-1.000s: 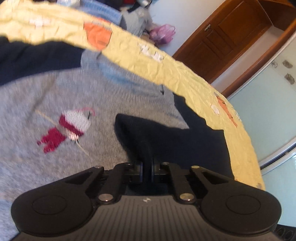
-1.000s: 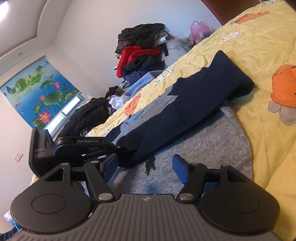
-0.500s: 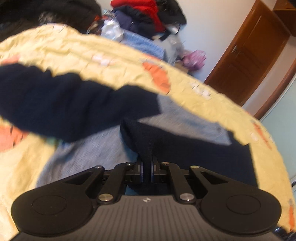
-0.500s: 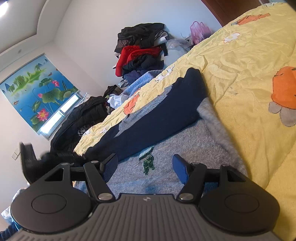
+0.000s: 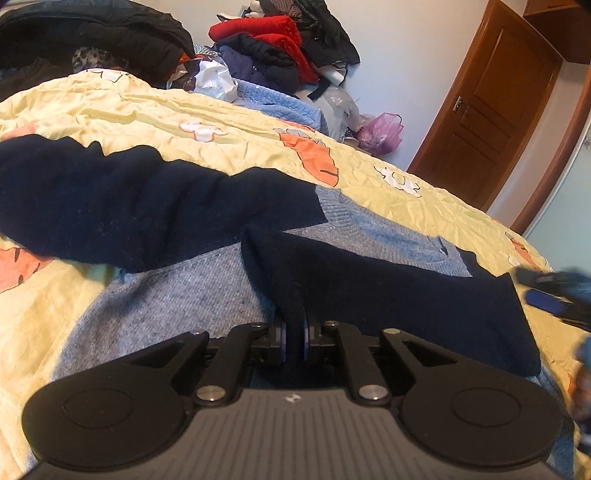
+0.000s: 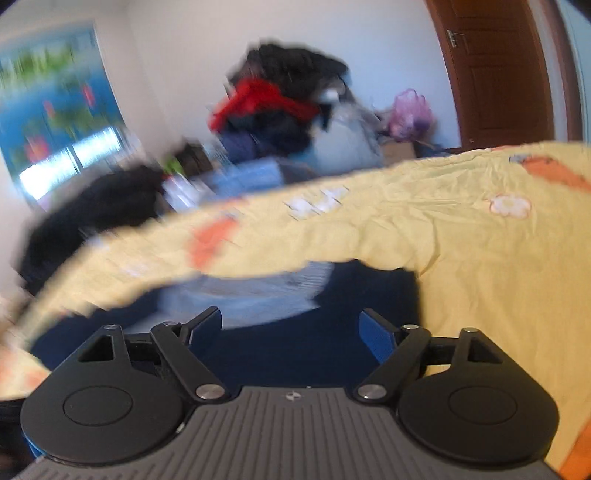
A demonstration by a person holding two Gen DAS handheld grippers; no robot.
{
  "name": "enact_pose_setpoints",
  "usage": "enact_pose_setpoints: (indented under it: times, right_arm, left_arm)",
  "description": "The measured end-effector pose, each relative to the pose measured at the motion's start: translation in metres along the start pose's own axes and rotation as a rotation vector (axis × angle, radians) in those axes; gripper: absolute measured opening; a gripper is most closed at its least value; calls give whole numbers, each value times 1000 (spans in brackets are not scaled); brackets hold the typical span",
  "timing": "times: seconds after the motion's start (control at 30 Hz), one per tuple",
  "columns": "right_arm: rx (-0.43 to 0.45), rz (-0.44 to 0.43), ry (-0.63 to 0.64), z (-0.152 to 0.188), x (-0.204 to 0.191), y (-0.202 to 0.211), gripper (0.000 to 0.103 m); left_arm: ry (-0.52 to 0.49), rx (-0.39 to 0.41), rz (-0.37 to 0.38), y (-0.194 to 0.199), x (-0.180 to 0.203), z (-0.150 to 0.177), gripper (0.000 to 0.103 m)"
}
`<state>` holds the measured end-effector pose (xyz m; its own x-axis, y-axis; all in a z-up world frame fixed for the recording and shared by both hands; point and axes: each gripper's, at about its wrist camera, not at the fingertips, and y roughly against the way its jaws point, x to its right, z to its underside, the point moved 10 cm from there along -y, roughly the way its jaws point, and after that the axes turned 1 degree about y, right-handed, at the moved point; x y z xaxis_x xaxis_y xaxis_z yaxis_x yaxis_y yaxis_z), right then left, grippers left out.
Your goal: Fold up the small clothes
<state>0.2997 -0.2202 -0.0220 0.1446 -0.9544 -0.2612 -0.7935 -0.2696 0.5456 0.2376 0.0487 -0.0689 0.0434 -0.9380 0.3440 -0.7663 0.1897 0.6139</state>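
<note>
A grey knit sweater (image 5: 177, 295) with navy sleeves lies flat on the yellow bedspread (image 5: 424, 206). My left gripper (image 5: 293, 334) is shut on the cuff of one navy sleeve (image 5: 388, 291), which is folded across the grey body. The other navy sleeve (image 5: 129, 206) stretches out to the left. In the blurred right wrist view my right gripper (image 6: 291, 328) hovers low over navy fabric (image 6: 288, 354) near the grey collar (image 6: 251, 295). Its jaws are opening with nothing between the blue pads. That gripper also shows as a blur (image 5: 554, 295) at the right edge of the left wrist view.
A heap of red, black and blue clothes (image 5: 280, 48) is piled against the far wall beyond the bed. A black jacket (image 5: 92, 33) lies at the far left, a pink bag (image 5: 380, 133) by the wooden door (image 5: 491, 107). Bare bedspread (image 6: 461, 258) lies to the right.
My left gripper carried the navy sleeve across the grey body and then settled. My right gripper swung quickly over to the sweater's collar end, and its jaws spread wider.
</note>
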Motion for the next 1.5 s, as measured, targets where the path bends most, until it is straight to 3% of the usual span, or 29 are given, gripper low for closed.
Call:
enact_pose_setpoints:
  times: [0.1,0.2,0.37,0.5,0.53,0.57,0.63,0.7,0.73,0.83,0.9,1.07,1.2,1.3,1.33,1.37,1.5]
  right_arm:
    - [-96,95,27,15,23,-34,77]
    - [-45,84,159,27,19,-32,78]
    - [-62,106,217,28,13,-36,84]
    - [-57,104,213,27,12,-35,84]
    - [-54,100,207,27,13,-34,84]
    - [-53,95,203,26,13,-33,84]
    - [-54,92,204,27,13,-34,86]
    - [-58,93,215,27,11,-35,88]
    - [-59,93,219,28,11,-35,88]
    - [-61,93,224,28,10,-35,89]
    - [-60,89,220,28,10,-35,89]
    - [-58,79,211,28,10,-34,90]
    - [-59,72,208,28,10,-35,91]
    - [-58,67,202,27,10,-34,92]
    - [-58,65,201,27,10,-34,92]
    - [-58,63,199,27,10,-34,92]
    - [-58,60,197,27,10,-34,93]
  left_arm:
    - [27,-4,21,0,-3,-1,9]
    - [42,-5,33,-1,-5,-1,9]
    - [13,-1,24,8,-3,-4,10]
    - [50,146,62,68,-28,-26,17]
    - [67,180,50,81,-44,-34,33]
    - [97,208,15,92,-65,-43,62]
    - [199,267,-80,108,-121,-61,93]
    - [357,304,-172,118,-187,-75,93]
    - [471,300,-183,120,-219,-78,93]
    - [813,288,-103,115,-295,-75,93]
    - [905,290,-102,109,-322,-74,93]
    - [897,304,-33,91,-327,-88,92]
    - [842,280,-101,72,-338,-102,91]
    - [827,250,-145,59,-345,-103,58]
    - [805,237,-177,56,-346,-102,29]
    - [775,215,-207,51,-345,-100,17]
    - [677,242,-263,58,-334,-103,8]
